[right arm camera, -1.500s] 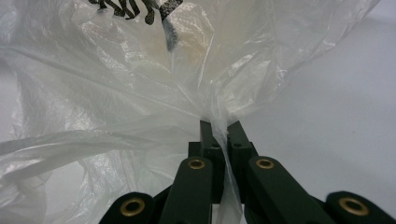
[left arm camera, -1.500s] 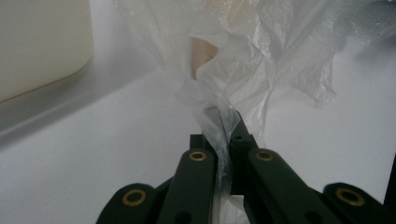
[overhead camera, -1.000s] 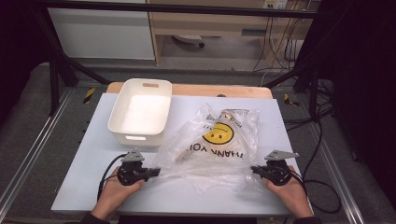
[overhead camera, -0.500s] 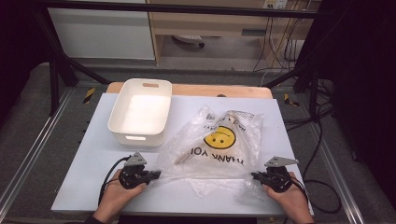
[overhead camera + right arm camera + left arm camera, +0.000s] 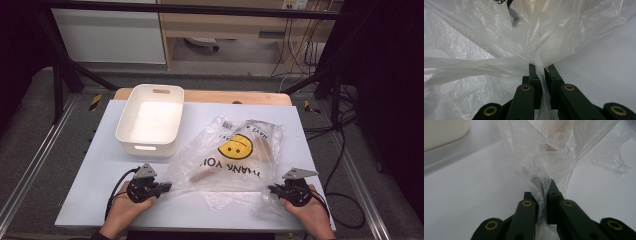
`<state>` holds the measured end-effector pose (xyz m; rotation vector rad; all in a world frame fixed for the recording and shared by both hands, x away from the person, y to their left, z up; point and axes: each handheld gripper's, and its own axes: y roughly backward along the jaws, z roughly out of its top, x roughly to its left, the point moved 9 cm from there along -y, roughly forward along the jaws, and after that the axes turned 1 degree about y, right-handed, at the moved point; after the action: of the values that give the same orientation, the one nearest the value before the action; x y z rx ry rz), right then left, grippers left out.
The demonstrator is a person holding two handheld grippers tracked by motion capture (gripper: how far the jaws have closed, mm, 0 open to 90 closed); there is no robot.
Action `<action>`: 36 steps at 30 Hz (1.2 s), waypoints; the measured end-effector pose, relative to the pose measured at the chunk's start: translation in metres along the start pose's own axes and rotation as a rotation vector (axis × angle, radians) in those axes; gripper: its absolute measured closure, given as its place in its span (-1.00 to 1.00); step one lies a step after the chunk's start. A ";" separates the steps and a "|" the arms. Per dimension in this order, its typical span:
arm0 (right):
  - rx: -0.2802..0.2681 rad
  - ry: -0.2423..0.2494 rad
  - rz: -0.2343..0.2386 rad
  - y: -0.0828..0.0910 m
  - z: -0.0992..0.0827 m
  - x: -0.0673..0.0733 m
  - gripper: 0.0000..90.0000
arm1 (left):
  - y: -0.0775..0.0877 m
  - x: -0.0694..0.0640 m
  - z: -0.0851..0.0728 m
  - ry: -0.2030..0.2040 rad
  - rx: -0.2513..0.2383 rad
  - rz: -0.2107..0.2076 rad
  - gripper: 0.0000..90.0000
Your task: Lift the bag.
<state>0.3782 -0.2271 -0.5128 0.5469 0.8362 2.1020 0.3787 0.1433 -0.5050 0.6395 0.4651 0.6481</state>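
Along the near edge of the worktop (image 5: 125, 130), the person's two hands are each holding a pinch of the clear plastic bag (image 5: 235, 157) with the yellow smiley face and the "THANK YOU" print. The left hand-held gripper (image 5: 164, 188) is clamped on a twisted bit of the bag's film near the near-left corner, and the right hand-held gripper (image 5: 272, 190) is clamped on another bit toward the near-right corner. Each gripper view is showing film squeezed between nearly closed jaws.

Compared with a second ago, the bag is lying more spread out and pulled a little toward the person. The right hand is sitting slightly nearer the edge, while the left is staying put. The film between the two pinches is looking more stretched. Something tan-coloured is showing through the plastic inside the bag; I cannot tell what it is.

To me this looks like opening or straightening the bag. Behind it the white bin (image 5: 150, 120) is standing on the far-left part of the worktop, touching the bag's left edge or just beside it.
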 end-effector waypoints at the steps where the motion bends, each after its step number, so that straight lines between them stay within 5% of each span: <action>1: -0.001 0.000 0.000 0.000 0.000 0.000 0.91 | 0.000 0.000 0.000 -0.001 0.001 0.002 0.93; 7: -0.007 -0.005 0.001 0.000 0.001 0.000 0.80 | 0.001 0.003 0.000 0.001 -0.007 0.023 0.78; 11: -0.017 -0.018 0.001 -0.001 0.002 0.000 0.52 | 0.002 0.003 0.003 0.006 -0.025 0.044 0.56; 21: -0.081 -0.044 -0.036 0.001 0.012 -0.001 -0.30 | 0.012 0.005 0.010 0.025 -0.105 0.126 -0.39; 29: -0.120 -0.044 -0.039 0.001 0.020 0.002 -0.77 | 0.014 0.006 0.016 0.040 -0.143 0.129 -0.57; 36: -0.138 -0.025 -0.032 0.001 0.026 0.008 -0.89 | 0.022 0.011 0.021 0.060 -0.180 0.148 -0.65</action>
<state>0.3893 -0.2109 -0.4933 0.4821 0.6749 2.1006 0.3898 0.1554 -0.4772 0.4875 0.4118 0.8409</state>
